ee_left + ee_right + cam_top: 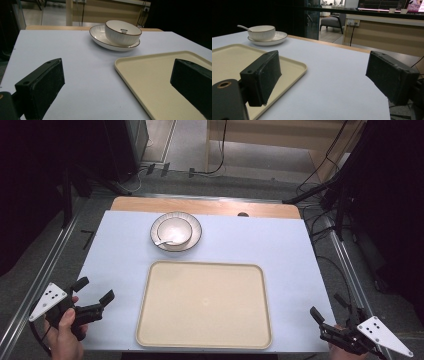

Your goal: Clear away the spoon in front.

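A white bowl point(174, 230) with a brown rim sits on a matching plate point(195, 226) at the far middle of the table. A spoon point(161, 241) rests inside the bowl. In front of them lies a bare beige tray point(204, 304). My left gripper point(95, 289) hovers at the near left, beside the tray's left edge, open and holding nothing. At the near right corner my right gripper point(328, 307) is open too, with nothing between its jaws. The left gripper view has the bowl point(122, 32) and tray point(160, 80) ahead; the right gripper view shows the bowl point(262, 32) beyond the tray point(227, 57).
The table point(280, 250) has a pale cover, with a wooden strip point(205, 206) along its far edge. Metal rails run down both sides. Cables and stands crowd the floor at the far right. A wooden counter point(384, 32) stands behind the table.
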Tool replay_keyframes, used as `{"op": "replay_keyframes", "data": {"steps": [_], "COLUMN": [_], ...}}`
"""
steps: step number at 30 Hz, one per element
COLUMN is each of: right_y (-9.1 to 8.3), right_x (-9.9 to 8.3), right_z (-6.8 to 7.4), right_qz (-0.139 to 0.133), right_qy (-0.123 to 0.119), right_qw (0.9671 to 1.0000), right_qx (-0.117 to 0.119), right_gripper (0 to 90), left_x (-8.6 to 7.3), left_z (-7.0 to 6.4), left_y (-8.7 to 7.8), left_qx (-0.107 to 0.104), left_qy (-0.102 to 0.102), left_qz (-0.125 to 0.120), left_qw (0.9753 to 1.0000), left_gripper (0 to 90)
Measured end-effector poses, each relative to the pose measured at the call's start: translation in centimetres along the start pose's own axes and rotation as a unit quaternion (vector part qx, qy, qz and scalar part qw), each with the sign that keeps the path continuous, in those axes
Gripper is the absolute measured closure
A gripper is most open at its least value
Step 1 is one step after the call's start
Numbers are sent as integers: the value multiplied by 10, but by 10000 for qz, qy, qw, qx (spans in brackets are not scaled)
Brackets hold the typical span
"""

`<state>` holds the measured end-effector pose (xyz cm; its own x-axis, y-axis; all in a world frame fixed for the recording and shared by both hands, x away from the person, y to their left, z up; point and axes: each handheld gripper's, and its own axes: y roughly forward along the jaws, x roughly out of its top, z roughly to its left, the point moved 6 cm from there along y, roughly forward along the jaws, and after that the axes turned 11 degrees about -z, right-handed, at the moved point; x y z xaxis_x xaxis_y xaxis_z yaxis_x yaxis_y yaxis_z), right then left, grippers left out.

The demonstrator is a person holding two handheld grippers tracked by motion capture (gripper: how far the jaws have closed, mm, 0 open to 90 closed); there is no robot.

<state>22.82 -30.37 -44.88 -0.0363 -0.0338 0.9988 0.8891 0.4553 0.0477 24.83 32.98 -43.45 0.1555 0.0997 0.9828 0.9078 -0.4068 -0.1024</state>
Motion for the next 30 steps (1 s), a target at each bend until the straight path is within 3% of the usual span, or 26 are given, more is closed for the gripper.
{"op": "replay_keyframes", "data": {"steps": [4, 8, 14, 15, 21, 30], "right_y": [1, 1, 1, 2, 1, 1], "right_x": [0, 0, 1, 1, 4, 4], "right_z": [1, 2, 3, 3, 2, 2], "right_qz": [16, 19, -1, 2, -30, -34], "right_qy": [-11, 6, -9, -12, -38, -14], "right_qw": [10000, 10000, 10000, 10000, 10000, 10000], "right_qx": [35, 32, 45, 42, 45, 63], "right_gripper": [127, 126, 126, 126, 126, 126], "left_x": [2, 3, 10, 9, 11, 20], "left_z": [-2, -10, -19, -20, -25, -34], "left_y": [0, 2, 7, 10, 18, 43], "left_qx": [18, -190, -330, -304, -301, -399], "left_qy": [-42, -290, -249, -193, -197, -80], "left_qz": [-39, 1, 42, 147, 209, 336], "left_qw": [10000, 9994, 9991, 9992, 9991, 9986], "left_gripper": [0, 0, 0, 0, 0, 0]}}
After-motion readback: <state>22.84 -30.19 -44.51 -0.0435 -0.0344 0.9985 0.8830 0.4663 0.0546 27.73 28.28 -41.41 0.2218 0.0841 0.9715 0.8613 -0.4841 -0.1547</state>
